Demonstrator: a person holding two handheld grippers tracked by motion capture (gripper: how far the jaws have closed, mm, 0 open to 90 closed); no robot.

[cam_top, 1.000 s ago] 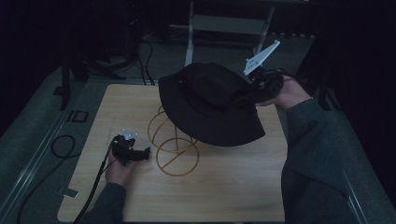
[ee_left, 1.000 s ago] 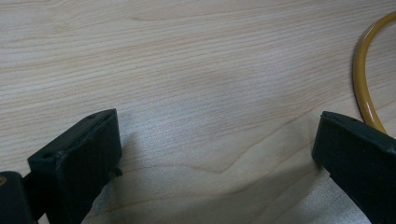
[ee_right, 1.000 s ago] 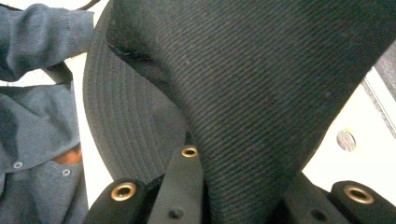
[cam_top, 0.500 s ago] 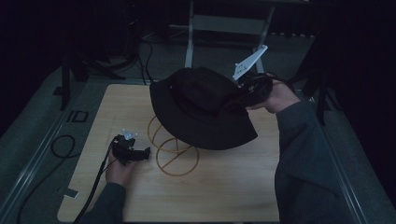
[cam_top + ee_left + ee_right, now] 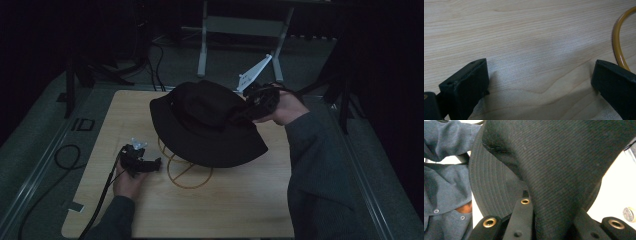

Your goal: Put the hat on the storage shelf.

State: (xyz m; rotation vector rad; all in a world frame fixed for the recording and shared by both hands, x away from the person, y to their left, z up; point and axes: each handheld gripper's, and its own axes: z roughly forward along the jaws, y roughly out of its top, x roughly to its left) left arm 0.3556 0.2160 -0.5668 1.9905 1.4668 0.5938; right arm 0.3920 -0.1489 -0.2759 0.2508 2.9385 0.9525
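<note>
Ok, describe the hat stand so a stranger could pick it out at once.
Start at the light wooden table and find the black wide-brimmed hat near its middle, gripped by the right gripper. Below the hat's brim stands the stand, thin yellow-orange wire bent into loops. Nothing else on the table is wire, or that colour.

The high view looks forward and down over my table (image 5: 225, 210) from above my side. My left gripper's camera sits close over the wood, catching the yellow ring (image 5: 618, 47), which the high view shares. My right gripper's camera is pressed near the hat (image 5: 564, 165).
</note>
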